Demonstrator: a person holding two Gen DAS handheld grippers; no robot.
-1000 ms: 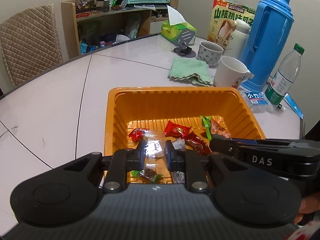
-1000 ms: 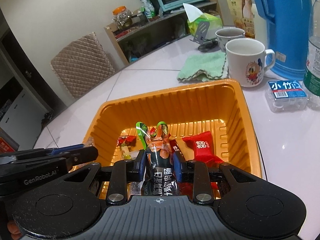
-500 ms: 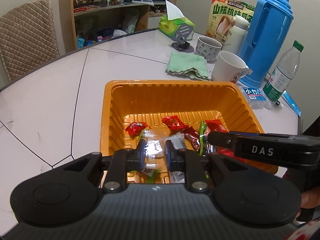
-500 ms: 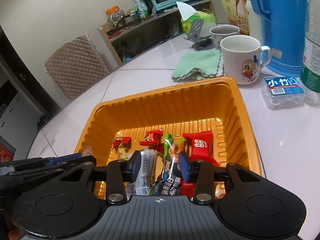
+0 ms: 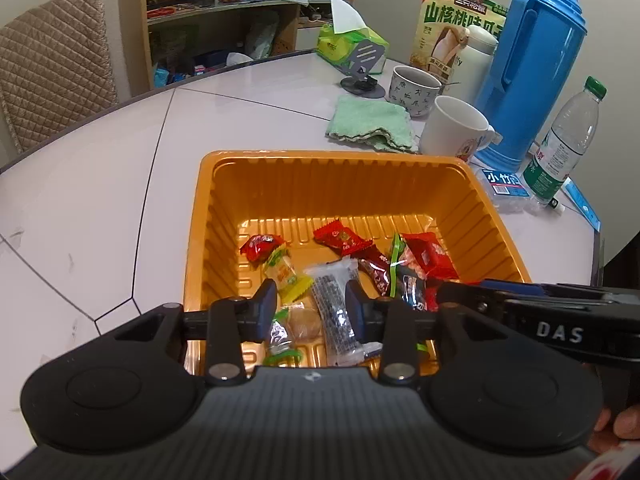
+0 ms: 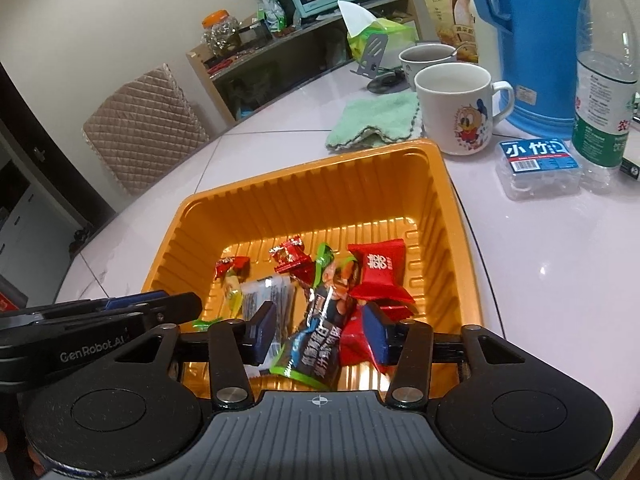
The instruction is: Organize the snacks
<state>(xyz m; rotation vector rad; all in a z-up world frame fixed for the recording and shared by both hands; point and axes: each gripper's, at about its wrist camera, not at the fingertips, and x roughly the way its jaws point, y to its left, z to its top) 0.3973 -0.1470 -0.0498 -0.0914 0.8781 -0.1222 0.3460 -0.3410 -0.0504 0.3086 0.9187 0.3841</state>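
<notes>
Both tools hang over the near end of the orange tray (image 5: 280, 184), side by side. Left gripper (image 5: 311, 304) has its jaws spread with nothing pinched; a clear packet with dark print (image 5: 334, 304) and a round brown sweet (image 5: 305, 321) lie on the tray floor under the gap. Right gripper (image 6: 320, 330) is spread too, and a dark snack bag with green ends (image 6: 320, 336) lies loose beneath its jaws, touching neither pad. Just ahead of the right tool sits a red candy packet (image 6: 380, 268), with smaller red sweets (image 6: 290, 258) further ahead and to the left. Beyond the tray's far rim are a green cloth (image 6: 374, 120), a white mug (image 6: 460, 106), a blue flask (image 5: 532, 64) and a water bottle (image 5: 564, 148).
</notes>
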